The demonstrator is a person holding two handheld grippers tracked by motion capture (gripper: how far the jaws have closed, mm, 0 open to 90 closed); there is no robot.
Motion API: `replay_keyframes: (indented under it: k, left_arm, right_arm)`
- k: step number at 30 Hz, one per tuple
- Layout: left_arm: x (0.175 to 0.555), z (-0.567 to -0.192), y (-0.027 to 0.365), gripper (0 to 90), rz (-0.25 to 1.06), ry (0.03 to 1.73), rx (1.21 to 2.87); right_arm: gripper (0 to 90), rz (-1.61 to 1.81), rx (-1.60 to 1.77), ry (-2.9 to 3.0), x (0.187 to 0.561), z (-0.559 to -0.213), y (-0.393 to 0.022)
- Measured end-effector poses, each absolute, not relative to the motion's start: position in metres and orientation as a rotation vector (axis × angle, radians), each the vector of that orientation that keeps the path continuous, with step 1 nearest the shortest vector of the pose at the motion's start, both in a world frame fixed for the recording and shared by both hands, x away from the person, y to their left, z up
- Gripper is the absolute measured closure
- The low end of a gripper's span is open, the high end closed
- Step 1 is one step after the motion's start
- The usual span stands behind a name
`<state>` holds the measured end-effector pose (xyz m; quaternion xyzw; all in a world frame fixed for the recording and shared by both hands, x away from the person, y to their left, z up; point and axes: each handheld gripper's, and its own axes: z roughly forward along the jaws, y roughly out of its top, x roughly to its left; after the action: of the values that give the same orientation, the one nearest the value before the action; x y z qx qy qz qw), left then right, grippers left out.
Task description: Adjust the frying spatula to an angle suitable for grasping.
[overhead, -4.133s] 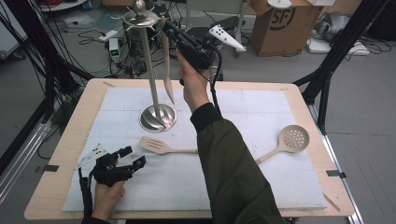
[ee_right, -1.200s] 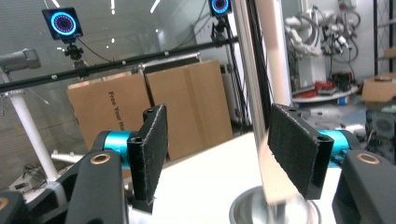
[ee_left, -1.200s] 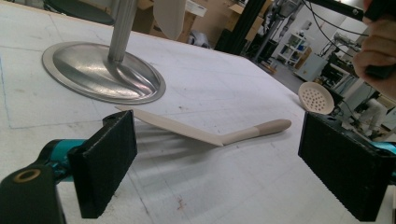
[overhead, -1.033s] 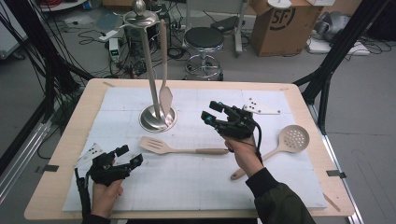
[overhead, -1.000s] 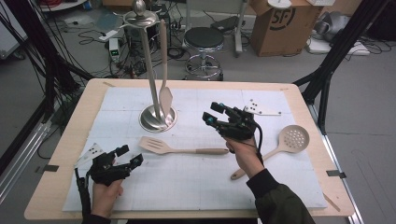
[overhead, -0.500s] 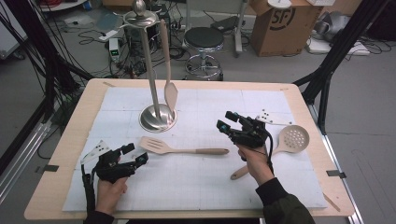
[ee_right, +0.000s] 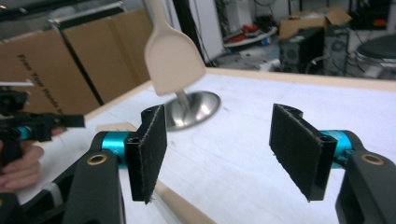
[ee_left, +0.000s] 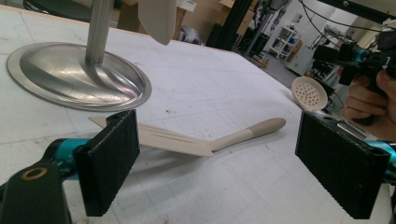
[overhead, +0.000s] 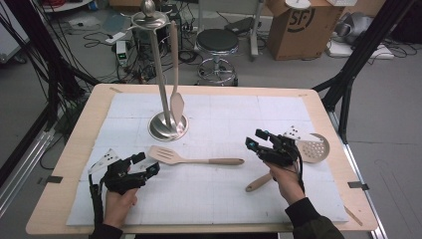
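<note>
The right gripper hangs over the white mat near the table's right side, just above the skimmer, whose perforated bowl lies just to its right and whose handle runs down and left under the hand. Its jaws stand wide apart with nothing between them; they have just been closing a little, with no thing between the pads. In the right gripper view the pads frame bare mat, and a pale handle passes under the left jaw at the bottom edge (which utensil it belongs to I cannot tell).

The left gripper rests low at the mat's near left, released too, its jaws spread. The spatula lies flat just beyond its tips, blade toward it, handle pointing right toward the other hand. In the left gripper view the spatula sits between and beyond the two pads, untouched, with the skimmer farther off beside the other hand.

At the mat's far left stands the steel stand, its round base resting on the mat. A turner hangs from its top ring, blade down, just above the base.
</note>
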<state>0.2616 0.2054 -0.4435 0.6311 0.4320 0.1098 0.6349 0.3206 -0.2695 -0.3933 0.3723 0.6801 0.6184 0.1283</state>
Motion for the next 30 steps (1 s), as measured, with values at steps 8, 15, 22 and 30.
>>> replay_keyframes:
  k: [8, 15, 22, 30]
  left_arm:
    - [0.261, -0.443, 0.205, 14.2, 0.247, 0.98, 1.446]
    - [0.261, -0.443, 0.205, 14.3, 0.246, 0.979, 1.444]
    - [0.261, -0.443, 0.206, 14.2, 0.245, 0.985, 1.438]
    - [0.261, -0.443, 0.205, 14.2, 0.247, 0.983, 1.443]
  right_arm:
    - [36.8, 1.69, 1.164, 2.013, 0.316, -0.399, -0.282]
    - [40.3, 1.671, 1.151, 2.064, 0.318, -0.404, -0.276]
    - [88.5, 1.437, 1.113, 2.429, 0.33, -0.424, -0.256]
    - [89.8, 1.383, 1.227, 2.477, 0.341, -0.434, -0.256]
